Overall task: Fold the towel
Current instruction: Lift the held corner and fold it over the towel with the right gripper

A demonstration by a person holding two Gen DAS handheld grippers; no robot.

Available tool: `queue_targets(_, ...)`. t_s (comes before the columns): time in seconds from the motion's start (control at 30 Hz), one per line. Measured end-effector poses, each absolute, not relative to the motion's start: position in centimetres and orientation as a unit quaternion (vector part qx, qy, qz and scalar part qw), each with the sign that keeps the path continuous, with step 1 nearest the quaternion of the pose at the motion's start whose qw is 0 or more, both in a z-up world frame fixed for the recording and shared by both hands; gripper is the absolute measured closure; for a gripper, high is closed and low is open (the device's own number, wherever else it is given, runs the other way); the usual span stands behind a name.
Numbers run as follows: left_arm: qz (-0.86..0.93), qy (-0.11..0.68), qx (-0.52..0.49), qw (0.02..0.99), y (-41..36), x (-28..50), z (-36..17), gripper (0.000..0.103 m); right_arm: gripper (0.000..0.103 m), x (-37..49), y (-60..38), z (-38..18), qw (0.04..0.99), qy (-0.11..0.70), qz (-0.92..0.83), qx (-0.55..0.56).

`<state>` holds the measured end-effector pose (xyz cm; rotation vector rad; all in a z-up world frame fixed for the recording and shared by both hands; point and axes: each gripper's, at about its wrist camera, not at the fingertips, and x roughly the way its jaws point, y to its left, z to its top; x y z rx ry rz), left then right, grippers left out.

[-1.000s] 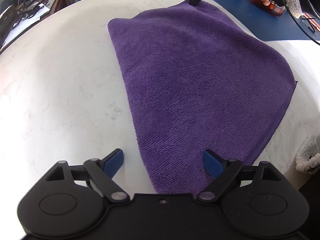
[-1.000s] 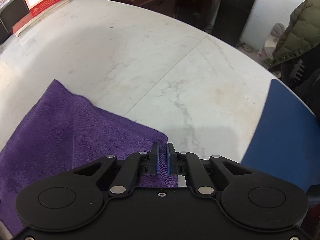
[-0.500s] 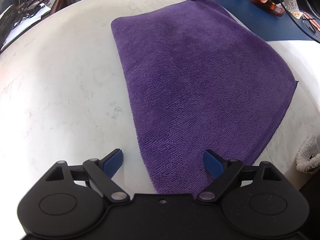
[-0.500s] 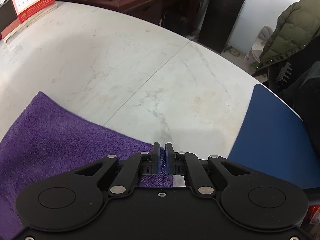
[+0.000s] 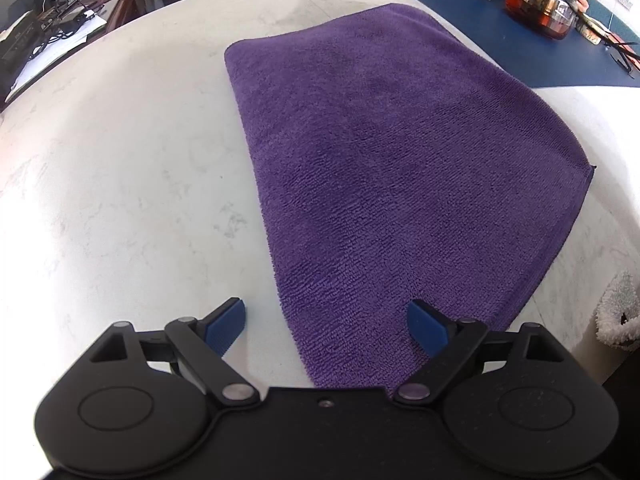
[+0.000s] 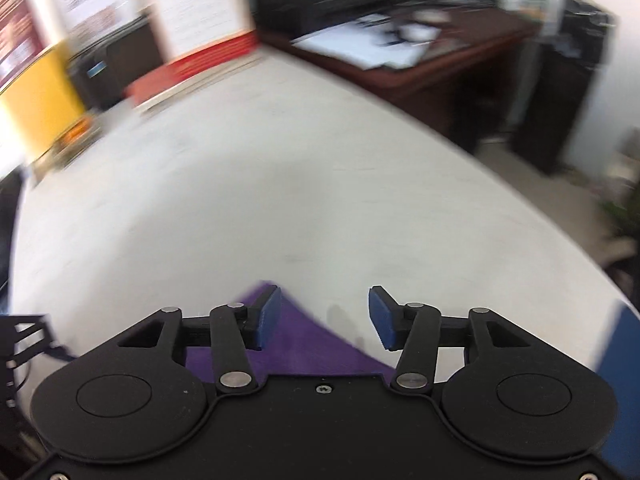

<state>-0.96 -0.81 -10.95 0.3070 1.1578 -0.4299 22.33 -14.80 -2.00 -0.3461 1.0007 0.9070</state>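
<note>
A purple towel [image 5: 392, 168] lies flat and folded on the white marble table [image 5: 120, 184]. My left gripper [image 5: 326, 326] is open and empty, its fingers straddling the towel's near left corner just above the table. My right gripper [image 6: 324, 318] is open and empty, raised above the towel's far corner [image 6: 304, 344], which lies on the table below it. The right wrist view is blurred by motion.
A blue mat [image 5: 500, 40] lies at the far right with a glass teapot [image 5: 542, 12] on it. A white fluffy thing [image 5: 618, 312] sits at the table's right edge. A wooden desk [image 6: 420, 56] and a red-and-white calendar [image 6: 200, 12] lie beyond the table.
My right gripper has opened, let go of the towel's far corner and lifted up and away. The towel now lies flat. My left gripper has stayed open in place.
</note>
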Motion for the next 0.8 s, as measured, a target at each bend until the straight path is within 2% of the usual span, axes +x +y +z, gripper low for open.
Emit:
queue_targets(0.23,-0.201,0.54,0.143,0.805,-0.6,-0.8,-10.7,0.015,0.054,24.7,-9.1,-5.7,0.699,0.514,0.456,-0.197)
queue_targets(0.7,-0.199,0.538,0.14,0.807,-0.7,-0.6,-10.7,0.014,0.056,23.1,-6.7,-7.5,0.652,0.522,0.475,-0.278)
queue_targets(0.73,-0.199,0.538,0.14,0.807,-0.7,-0.6,-10.7,0.014,0.058,22.9,-6.6,-7.5,0.652,0.519,0.475,-0.284)
queue_targets(0.8,-0.198,0.538,0.14,0.807,-0.7,-0.6,-10.7,0.014,0.068,22.6,-6.4,-7.4,0.649,0.514,0.476,-0.295)
